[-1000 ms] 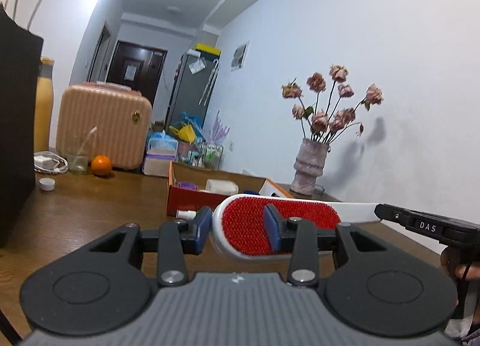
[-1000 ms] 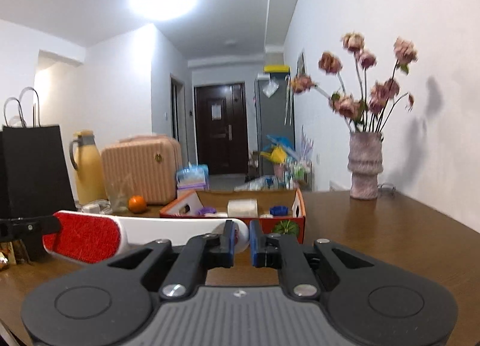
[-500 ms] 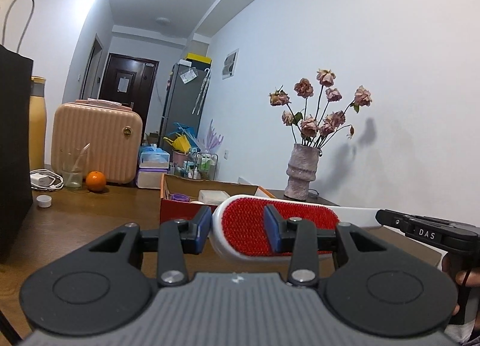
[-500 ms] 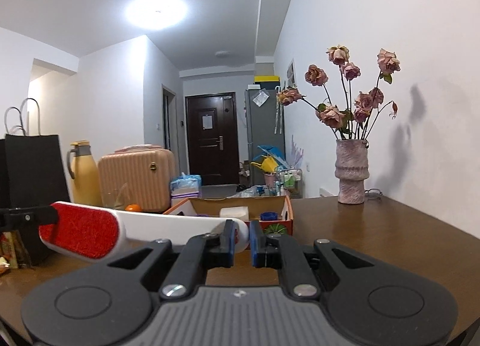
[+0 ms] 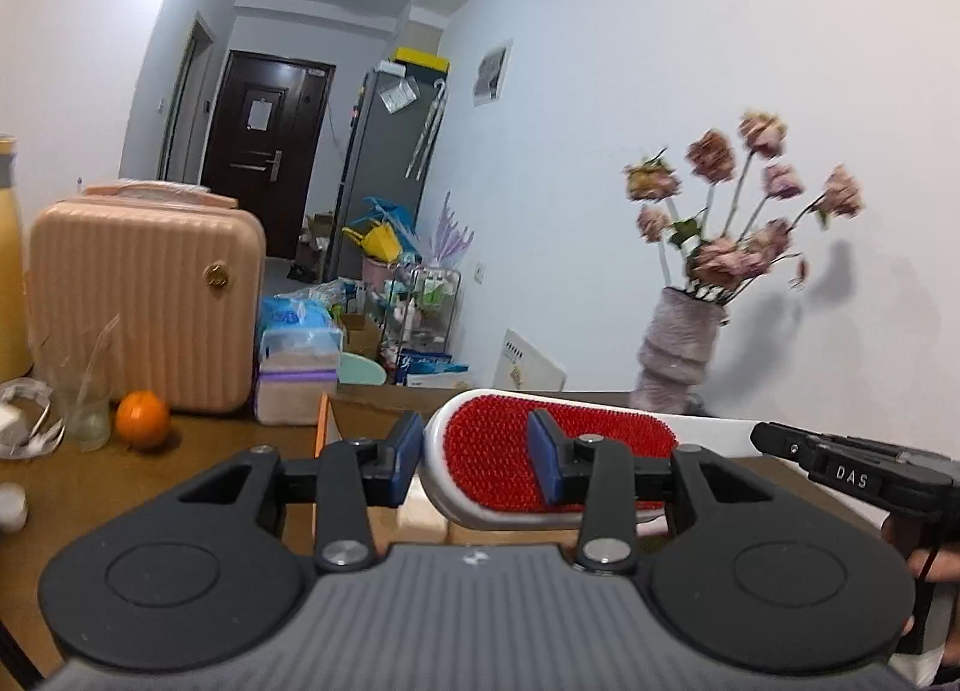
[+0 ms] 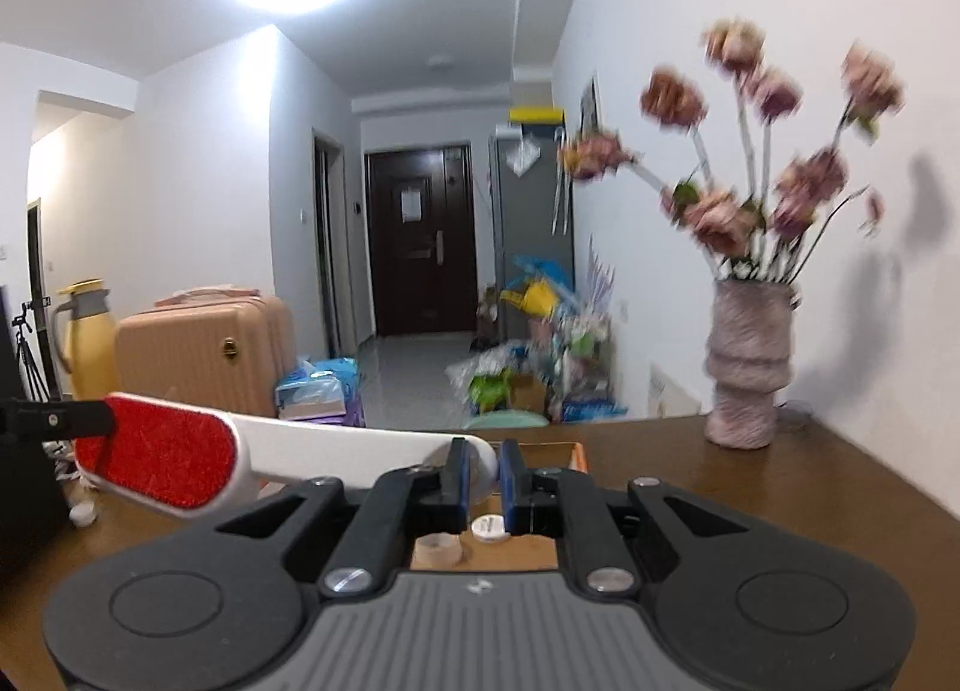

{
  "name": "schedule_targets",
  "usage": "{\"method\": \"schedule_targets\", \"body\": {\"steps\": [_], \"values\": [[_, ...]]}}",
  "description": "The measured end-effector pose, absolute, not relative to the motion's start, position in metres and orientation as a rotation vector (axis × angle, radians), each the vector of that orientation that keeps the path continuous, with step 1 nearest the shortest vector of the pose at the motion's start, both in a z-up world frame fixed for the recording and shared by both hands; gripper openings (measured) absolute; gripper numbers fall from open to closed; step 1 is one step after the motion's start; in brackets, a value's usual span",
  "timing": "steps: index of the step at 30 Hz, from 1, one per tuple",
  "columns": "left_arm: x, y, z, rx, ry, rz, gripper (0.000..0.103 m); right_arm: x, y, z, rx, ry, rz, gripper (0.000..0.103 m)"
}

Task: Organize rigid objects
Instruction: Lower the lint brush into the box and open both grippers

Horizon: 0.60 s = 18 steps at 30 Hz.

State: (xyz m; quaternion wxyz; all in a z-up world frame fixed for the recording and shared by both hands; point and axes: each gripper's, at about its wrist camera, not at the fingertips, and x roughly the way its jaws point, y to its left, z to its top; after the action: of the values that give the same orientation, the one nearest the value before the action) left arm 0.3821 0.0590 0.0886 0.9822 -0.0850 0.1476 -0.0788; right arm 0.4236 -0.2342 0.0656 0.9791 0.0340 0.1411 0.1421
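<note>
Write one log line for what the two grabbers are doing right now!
left gripper: shut on lint brush red head | right gripper: shut on its white handle end | brush held above cardboard box

I was working in a lived-in home, at a wooden table (image 6: 780, 487) set against a white wall, with a vase of dried pink roses (image 6: 750, 373) standing on it near the wall. Beside me sat a peach suitcase (image 5: 144, 319), a yellow thermos jug (image 6: 87, 331) and an orange (image 5: 142, 418). Beyond the table a hallway ran to a dark front door (image 6: 420, 253), past a grey fridge (image 5: 390, 163) and a heap of household clutter (image 6: 540, 367) on the floor.
</note>
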Motion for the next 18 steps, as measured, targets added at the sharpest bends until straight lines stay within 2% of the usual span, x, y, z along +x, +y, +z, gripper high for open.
{"method": "schedule_targets", "body": {"steps": [3, 7, 12, 18], "values": [[0.433, 0.064, 0.084, -0.200, 0.365, -0.129, 0.039, 0.473, -0.226, 0.062, 0.073, 0.345, 0.285, 0.011], [0.485, 0.073, 0.053, -0.272, 0.505, -0.077, 0.039, 0.530, -0.216, 0.035, 0.058, 0.481, 0.296, 0.011], [0.513, 0.081, 0.012, -0.279, 0.639, -0.065, 0.039, 0.564, -0.206, -0.005, 0.019, 0.647, 0.308, 0.011], [0.537, 0.084, -0.008, -0.265, 0.732, -0.046, 0.039, 0.582, -0.182, -0.027, -0.150, 0.781, 0.318, 0.010]]}}
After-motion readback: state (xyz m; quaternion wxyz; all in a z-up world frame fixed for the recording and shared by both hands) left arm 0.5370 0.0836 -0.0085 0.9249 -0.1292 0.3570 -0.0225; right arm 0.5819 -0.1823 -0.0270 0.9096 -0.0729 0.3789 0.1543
